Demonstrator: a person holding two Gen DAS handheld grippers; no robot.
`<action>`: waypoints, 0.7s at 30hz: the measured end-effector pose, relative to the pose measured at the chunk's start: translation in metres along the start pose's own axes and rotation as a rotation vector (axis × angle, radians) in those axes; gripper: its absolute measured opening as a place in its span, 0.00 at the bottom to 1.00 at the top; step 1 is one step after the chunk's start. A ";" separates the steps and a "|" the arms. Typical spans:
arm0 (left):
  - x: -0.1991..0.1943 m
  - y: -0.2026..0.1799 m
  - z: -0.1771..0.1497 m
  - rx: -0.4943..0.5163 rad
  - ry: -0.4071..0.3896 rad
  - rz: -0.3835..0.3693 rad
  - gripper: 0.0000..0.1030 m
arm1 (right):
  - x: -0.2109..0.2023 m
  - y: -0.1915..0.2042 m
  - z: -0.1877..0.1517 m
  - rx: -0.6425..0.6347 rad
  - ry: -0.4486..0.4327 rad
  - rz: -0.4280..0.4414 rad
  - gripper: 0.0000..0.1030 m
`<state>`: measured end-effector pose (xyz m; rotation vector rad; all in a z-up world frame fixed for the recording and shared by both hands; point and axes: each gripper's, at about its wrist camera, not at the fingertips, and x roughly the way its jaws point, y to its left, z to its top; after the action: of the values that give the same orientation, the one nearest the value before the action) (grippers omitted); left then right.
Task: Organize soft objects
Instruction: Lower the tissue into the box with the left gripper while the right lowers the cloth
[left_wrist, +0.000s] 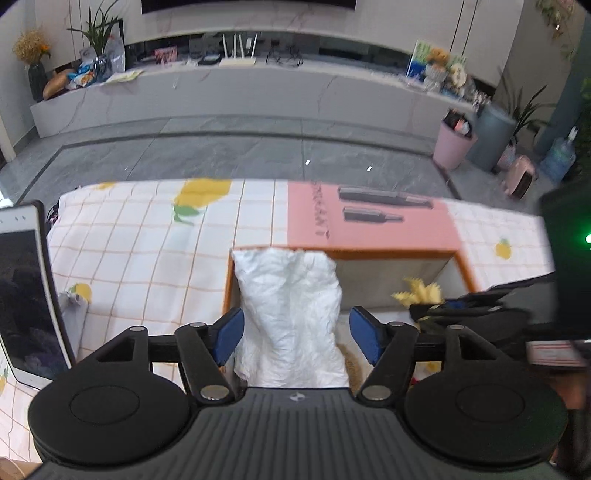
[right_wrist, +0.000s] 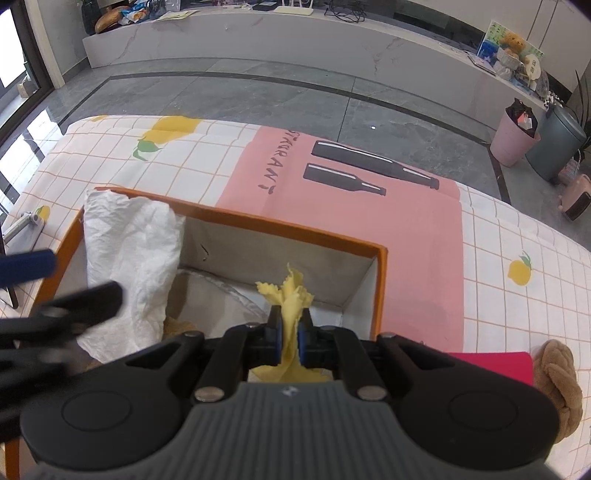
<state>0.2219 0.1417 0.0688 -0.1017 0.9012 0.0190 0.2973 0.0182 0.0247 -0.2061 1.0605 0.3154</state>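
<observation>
Pinching a yellow cloth (right_wrist: 291, 295) between its pressed-together pads, the right gripper (right_wrist: 290, 341) hangs over the orange-rimmed box (right_wrist: 280, 223), w/ the frilly end of the cloth poking up past the fingertips and the rest trailing down below the jaws. The left gripper (left_wrist: 295, 332) is spread wide, blue pads either side of a white crumpled cloth (left_wrist: 290, 310) w/o touching it; that cloth lies draped inside the box, against its left wall and up over the far rim. The box sits on a checked lemon-print tablecloth (left_wrist: 147, 236), partly over a pink sheet printed w/ bottles (right_wrist: 354, 173). Judgement: both cloths look thin, light and floppy, so no real weight to fight, but they'll sag, bunch and slide if caught by only a thin edge. Best hold for the white one is prob. mid-body where folds stack up, giving the pads bulk to bite; the yellow one looks gripped near its gathered end, which seems secure enough. A brown plush thing (right_wrist: 557, 376) sits outside the box at the right, prob. next to go in.
</observation>
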 end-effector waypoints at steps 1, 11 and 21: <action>-0.006 0.001 0.001 0.003 -0.017 -0.005 0.76 | -0.001 0.001 0.000 -0.001 -0.006 0.000 0.05; 0.005 0.036 0.001 -0.040 -0.004 0.077 0.71 | -0.019 0.031 0.005 0.027 -0.128 0.253 0.05; 0.010 0.072 0.001 -0.136 0.012 0.090 0.71 | 0.033 0.064 0.011 0.078 -0.058 0.325 0.05</action>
<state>0.2245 0.2133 0.0552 -0.1877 0.9154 0.1640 0.2988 0.0865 -0.0004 0.0471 1.0466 0.5675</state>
